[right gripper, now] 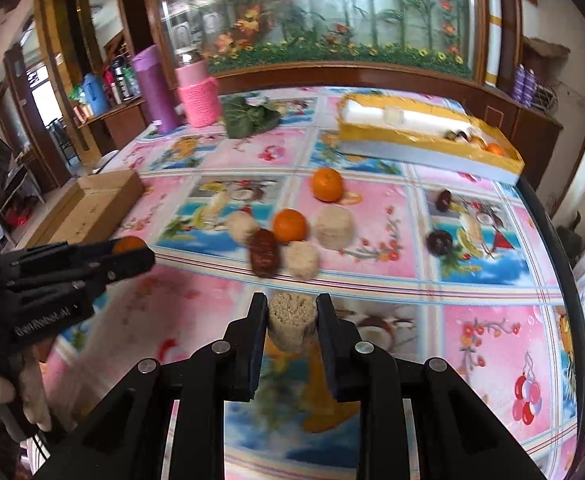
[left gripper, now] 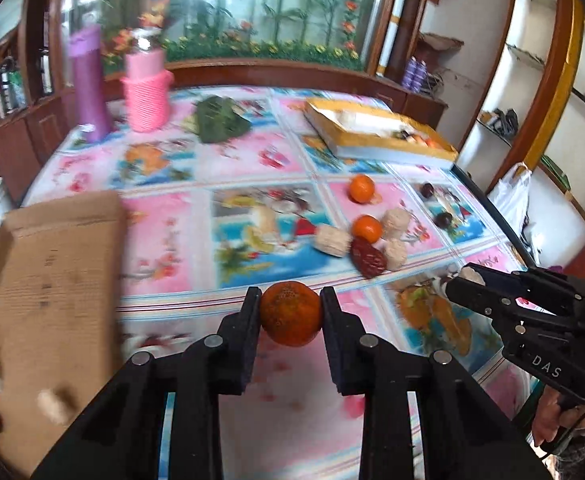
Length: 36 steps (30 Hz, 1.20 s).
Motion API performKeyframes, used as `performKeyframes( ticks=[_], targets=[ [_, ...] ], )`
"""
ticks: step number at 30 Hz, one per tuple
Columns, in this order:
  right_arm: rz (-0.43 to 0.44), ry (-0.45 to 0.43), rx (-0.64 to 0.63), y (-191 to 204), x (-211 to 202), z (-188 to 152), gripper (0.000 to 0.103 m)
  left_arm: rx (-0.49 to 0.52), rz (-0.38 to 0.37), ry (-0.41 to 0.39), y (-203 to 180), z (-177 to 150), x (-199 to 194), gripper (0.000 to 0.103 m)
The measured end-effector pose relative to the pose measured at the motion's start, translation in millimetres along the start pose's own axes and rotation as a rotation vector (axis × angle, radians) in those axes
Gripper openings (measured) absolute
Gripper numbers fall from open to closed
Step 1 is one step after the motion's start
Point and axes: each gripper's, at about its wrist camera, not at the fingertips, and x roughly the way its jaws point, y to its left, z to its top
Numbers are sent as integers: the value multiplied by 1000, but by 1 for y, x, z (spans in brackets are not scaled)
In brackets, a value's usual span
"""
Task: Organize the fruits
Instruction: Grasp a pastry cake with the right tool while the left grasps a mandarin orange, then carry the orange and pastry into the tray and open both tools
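Tongs are both clamping: we are gripping an orange [left gripper: 289, 314] in the left gripper [left gripper: 290, 312] and a beige puffed cake [right gripper: 292, 322] in the right gripper [right gripper: 292, 320].

One orange [left gripper: 290, 314], round with a mottled, pitted skin, is clamped between the left tongs [left gripper: 290, 300] above the table [right gripper: 488, 344]; a beige, fibrous cylinder [right gripper: 292, 322] sits upright in the right tongs [right gripper: 291, 304]. Beyond it lies a cluster: a smooth orange [right gripper: 289, 225] touching a dark red date [right gripper: 264, 253], with three beige cylinders around them. Another orange [right gripper: 327, 184] rests behind that cluster, and two dark round fruits [right gripper: 439, 242] lie to its right.
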Motion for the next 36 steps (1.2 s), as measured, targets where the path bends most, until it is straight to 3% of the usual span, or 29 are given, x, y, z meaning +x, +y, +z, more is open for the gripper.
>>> performKeyframes(
  ticks=[5, 11, 17, 23, 27, 32, 36],
  targets=[
    [70, -34, -86, 62, -9, 15, 27, -63, 158, -48, 80, -4, -49, 28],
    [198, -24, -173, 147, 11, 39, 27, -200, 339, 14, 189, -15, -53, 28],
    [265, 77, -247, 230, 75, 53, 27, -286, 382, 71, 243, -15, -36, 29],
    [240, 141, -270, 261, 124, 53, 27, -335, 367, 128, 258, -16, -19, 29],
    [254, 171, -271, 269, 139, 50, 28, -349, 354, 102, 258, -19, -27, 31],
    [265, 156, -264, 271, 132, 50, 35, -331, 418, 9, 241, -19, -58, 44],
    [277, 90, -253, 264, 103, 48, 42, -282, 527, -120, 204, -20, -100, 76]
  ],
)
